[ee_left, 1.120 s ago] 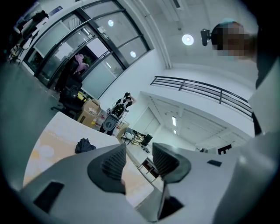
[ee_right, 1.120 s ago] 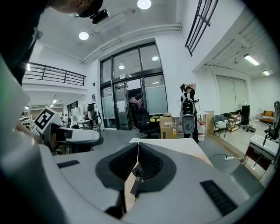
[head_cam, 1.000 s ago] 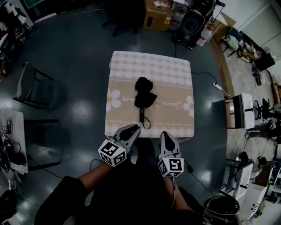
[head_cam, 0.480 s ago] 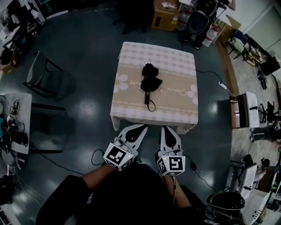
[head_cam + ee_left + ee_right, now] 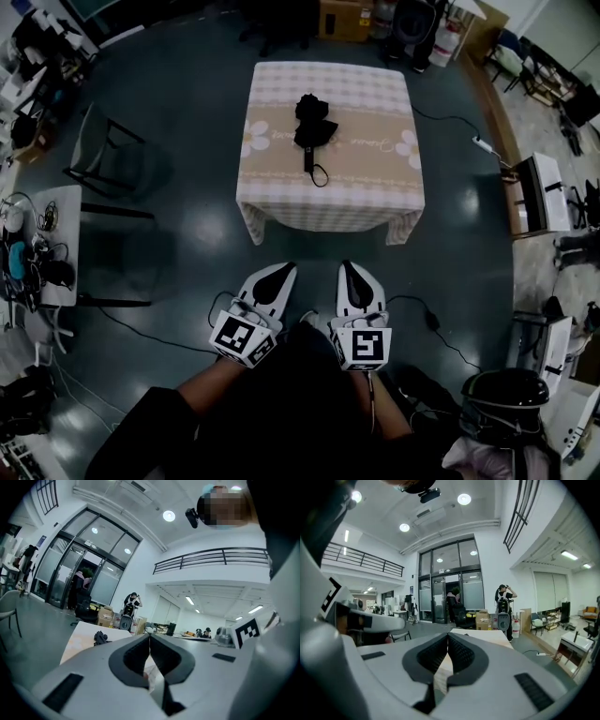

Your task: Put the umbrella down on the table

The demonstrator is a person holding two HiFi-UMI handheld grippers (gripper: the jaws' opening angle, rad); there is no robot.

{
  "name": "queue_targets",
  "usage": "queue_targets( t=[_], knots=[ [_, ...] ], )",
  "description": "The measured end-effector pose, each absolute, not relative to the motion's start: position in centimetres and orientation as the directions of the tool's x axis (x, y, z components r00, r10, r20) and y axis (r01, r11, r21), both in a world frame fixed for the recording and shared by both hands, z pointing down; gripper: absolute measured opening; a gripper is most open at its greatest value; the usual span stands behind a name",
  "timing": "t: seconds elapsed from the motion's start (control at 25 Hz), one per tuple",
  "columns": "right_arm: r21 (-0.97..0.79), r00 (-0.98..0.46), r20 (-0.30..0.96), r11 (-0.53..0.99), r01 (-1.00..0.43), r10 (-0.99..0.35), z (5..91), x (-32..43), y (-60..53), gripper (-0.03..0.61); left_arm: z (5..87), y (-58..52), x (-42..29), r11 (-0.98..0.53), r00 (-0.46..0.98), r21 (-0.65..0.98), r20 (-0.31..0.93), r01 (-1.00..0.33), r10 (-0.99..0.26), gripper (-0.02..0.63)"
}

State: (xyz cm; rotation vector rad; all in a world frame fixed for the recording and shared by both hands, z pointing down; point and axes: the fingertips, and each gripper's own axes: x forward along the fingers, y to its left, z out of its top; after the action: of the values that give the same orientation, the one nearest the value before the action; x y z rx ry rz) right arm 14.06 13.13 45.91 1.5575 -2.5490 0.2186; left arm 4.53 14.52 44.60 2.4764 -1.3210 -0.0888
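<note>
A cardboard box (image 5: 343,17) is seen on the floor at the top edge of the head view, beyond the table (image 5: 366,103); what is inside it cannot be made out. More boxes (image 5: 106,616) are stacked at the far end of the room in the left gripper view, and their contents are likewise not shown. The umbrella (image 5: 312,129) is found on the table in the upper middle of the head view, well apart from both tools. It is black and folded short, with the fabric bunched loosely at the far end and a straight dark handle pointed toward the lower edge of the frame, ended by a thin wrist loop (image 5: 321,174) laid on the cloth. The table is covered by a checked cloth with a beige band across it, printed with white flowers. In the left gripper view the umbrella (image 5: 100,638) is seen only as a small dark lump on the tabletop. The left gripper (image 5: 280,269) and the right gripper (image 5: 348,266) are held side by side over the dark floor in the lower middle of the head view. In each gripper's own view the jaws are pressed together at the tip with nothing between them.
</note>
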Motion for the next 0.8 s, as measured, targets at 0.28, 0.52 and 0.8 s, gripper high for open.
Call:
queue_targets(
  t=[0.28,0.52,0.8],
  knots=[
    [-0.070,-0.467,0.167,0.462,-0.884,-0.869,45.1,13.6,15.5,0.018,43.7,17.3,2.8,-0.482,0.523,0.283,0.090,-0.829,-0.847,0.018],
    [-0.091,-0.492,0.163,0.484,-0.870,-0.855,44.5,8.0,17.3,0.018,42.7,17.9,-0.6,-0.457,0.480,0.223,0.058,-0.861,-0.875,0.017],
    [-0.016,-0.513,0.132,0.516,-0.856,-0.848,42.0,2.4,18.3,0.018,40.2,19.3,-4.3,-0.426,0.431,0.139,0.010,-0.894,-0.902,0.017]
  ],
)
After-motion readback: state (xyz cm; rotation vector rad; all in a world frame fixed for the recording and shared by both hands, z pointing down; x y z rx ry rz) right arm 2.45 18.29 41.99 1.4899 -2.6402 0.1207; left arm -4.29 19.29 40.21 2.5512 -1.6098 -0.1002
